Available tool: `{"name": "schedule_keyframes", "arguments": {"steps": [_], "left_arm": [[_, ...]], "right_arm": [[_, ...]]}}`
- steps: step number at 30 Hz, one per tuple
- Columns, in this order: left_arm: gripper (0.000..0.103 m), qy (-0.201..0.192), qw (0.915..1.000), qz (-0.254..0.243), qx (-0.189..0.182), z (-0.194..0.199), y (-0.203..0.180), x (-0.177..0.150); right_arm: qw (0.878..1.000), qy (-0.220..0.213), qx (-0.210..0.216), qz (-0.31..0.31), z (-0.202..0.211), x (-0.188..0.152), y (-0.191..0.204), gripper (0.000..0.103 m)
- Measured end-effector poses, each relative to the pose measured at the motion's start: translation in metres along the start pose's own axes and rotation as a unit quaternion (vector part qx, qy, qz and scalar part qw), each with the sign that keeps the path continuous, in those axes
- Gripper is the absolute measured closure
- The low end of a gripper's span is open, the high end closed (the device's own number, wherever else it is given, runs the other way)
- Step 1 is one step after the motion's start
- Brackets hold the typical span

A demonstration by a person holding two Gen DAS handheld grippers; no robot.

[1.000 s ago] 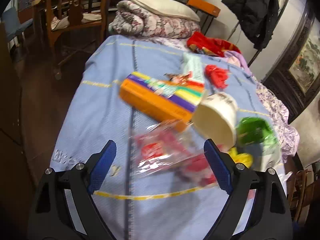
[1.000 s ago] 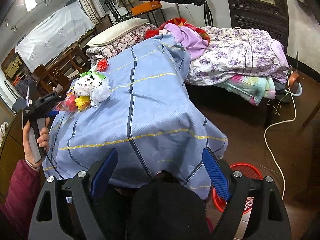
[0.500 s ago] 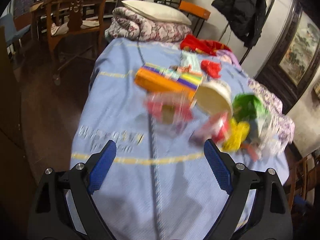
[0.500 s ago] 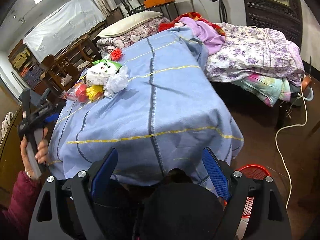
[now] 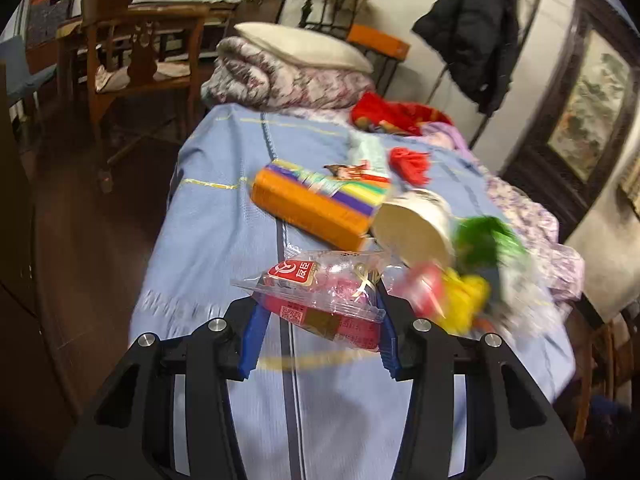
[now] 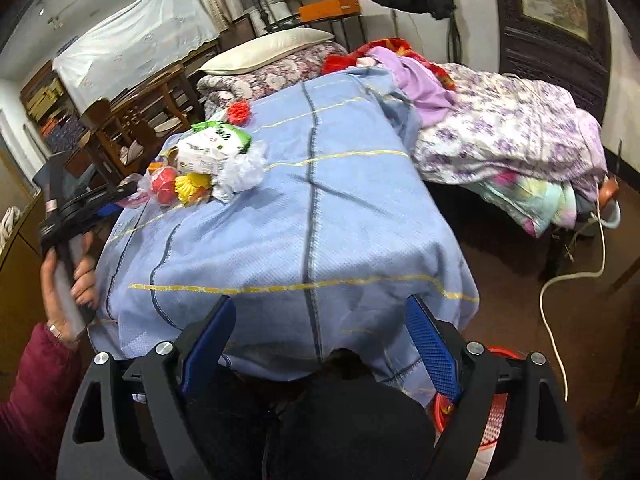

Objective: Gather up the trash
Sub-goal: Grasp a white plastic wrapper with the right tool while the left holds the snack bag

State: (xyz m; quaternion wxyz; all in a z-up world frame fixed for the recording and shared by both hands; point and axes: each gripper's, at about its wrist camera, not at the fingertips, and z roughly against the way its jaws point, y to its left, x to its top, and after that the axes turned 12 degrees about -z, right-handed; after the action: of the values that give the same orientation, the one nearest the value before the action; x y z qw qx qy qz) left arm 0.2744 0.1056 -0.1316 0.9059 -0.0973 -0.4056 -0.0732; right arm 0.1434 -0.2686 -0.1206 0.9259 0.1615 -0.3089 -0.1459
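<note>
A clear plastic snack wrapper [image 5: 312, 292] with a red label sits crosswise between the blue pads of my left gripper [image 5: 320, 320]. The jaws are closing and the pads press its two ends. It looks sharp while the cloth behind is blurred. Beyond it on the blue tablecloth [image 5: 216, 240] lie an orange and rainbow pack [image 5: 316, 208], a tipped paper cup [image 5: 416, 228], a green bag [image 5: 484, 236] and yellow scraps [image 5: 464, 296]. My right gripper [image 6: 320, 344] stands open at the near table edge, nothing between its fingers. The right wrist view shows the left gripper [image 6: 100, 196] in a hand beside the trash pile [image 6: 212, 156].
A red basket [image 6: 496, 404] stands on the floor under the table's near right corner. A white cable [image 6: 552, 300] trails over the floor. A bed with floral quilts [image 6: 512, 128] is to the right. A wooden chair [image 5: 132, 60] stands far left.
The left jaws have come in from wide open onto the snack wrapper, which lay further ahead on the cloth before. The right gripper stays open and has drifted slightly.
</note>
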Motion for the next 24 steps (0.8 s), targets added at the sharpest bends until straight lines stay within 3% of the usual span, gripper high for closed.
{"name": "schedule_keyframes", "arguments": {"steps": [4, 11, 15, 19, 21, 22, 23, 24], "left_arm": [[0.056, -0.019, 0.9997, 0.003, -0.016, 0.039, -0.004, -0.018], [0.056, -0.023, 0.9993, 0.015, -0.028, 0.059, -0.013, -0.039], [0.056, -0.02, 0.9989, 0.016, -0.038, 0.061, -0.017, -0.046], [0.056, -0.014, 0.9987, 0.017, -0.047, 0.06, -0.017, -0.051], [0.056, -0.011, 0.9986, 0.015, -0.049, 0.058, -0.019, -0.052], [0.056, -0.011, 0.9986, 0.014, -0.049, 0.058, -0.019, -0.053], [0.056, -0.01, 0.9986, 0.014, -0.05, 0.058, -0.02, -0.053], [0.056, -0.01, 0.9985, 0.014, -0.051, 0.058, -0.02, -0.053]], "right_arm": [[0.999, -0.011, 0.026, 0.016, -0.012, 0.02, 0.023, 0.018], [0.997, -0.023, 0.052, 0.045, -0.043, 0.052, 0.064, 0.018], [0.997, -0.026, 0.044, 0.055, -0.065, 0.067, 0.077, 0.023], [0.998, -0.007, 0.047, 0.043, -0.094, 0.079, 0.081, 0.042], [0.998, 0.005, 0.046, 0.034, -0.106, 0.081, 0.081, 0.059], [0.998, 0.015, 0.049, 0.029, -0.112, 0.082, 0.081, 0.084], [0.998, 0.026, 0.057, 0.023, -0.115, 0.082, 0.08, 0.092], [0.997, 0.021, 0.066, 0.018, -0.11, 0.082, 0.08, 0.092]]}}
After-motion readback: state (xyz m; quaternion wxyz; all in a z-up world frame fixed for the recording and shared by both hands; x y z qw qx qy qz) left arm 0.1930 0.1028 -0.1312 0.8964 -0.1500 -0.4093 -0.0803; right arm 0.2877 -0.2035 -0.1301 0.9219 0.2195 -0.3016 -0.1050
